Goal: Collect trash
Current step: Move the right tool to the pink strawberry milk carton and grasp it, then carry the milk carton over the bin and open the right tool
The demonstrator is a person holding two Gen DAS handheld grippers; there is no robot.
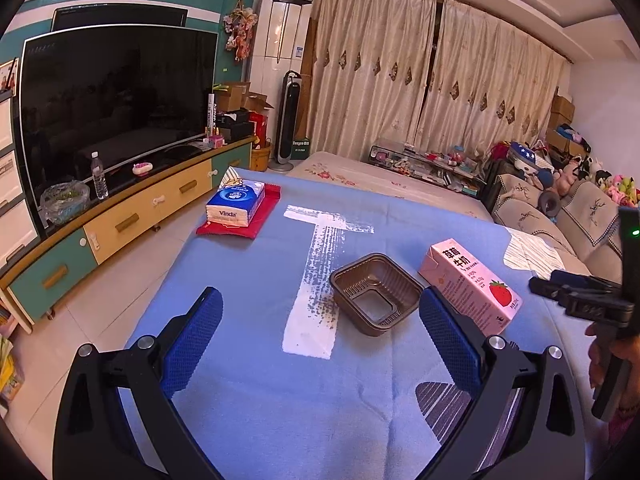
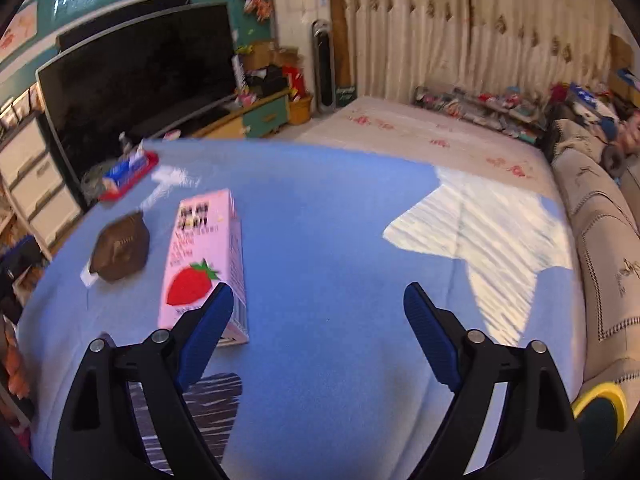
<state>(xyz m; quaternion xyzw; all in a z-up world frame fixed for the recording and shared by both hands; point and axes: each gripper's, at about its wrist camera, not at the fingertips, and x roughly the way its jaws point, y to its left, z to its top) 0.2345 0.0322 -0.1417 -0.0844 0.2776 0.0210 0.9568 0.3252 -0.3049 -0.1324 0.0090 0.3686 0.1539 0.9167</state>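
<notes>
A pink strawberry milk carton (image 1: 472, 283) (image 2: 204, 264) lies on its side on the blue blanket. Beside it, to its left, sits an empty brown plastic tray (image 1: 375, 293) (image 2: 120, 249). My left gripper (image 1: 320, 304) is open, its blue fingers (image 1: 192, 340) spread above the blanket, with the tray just ahead between them. My right gripper (image 2: 318, 300) is open too, over bare blanket, and its left finger (image 2: 208, 330) overlaps the carton's near end. The right gripper's black body (image 1: 588, 300), held by a hand, shows at the right edge of the left wrist view.
A blue tissue pack on a red cloth (image 1: 238, 210) (image 2: 128, 174) lies at the blanket's far left corner. A TV and low cabinet (image 1: 120, 208) stand left, a sofa with toys (image 1: 560, 208) right, a second bed (image 2: 432, 136) beyond. A yellow-rimmed bin (image 2: 600, 408) sits lower right.
</notes>
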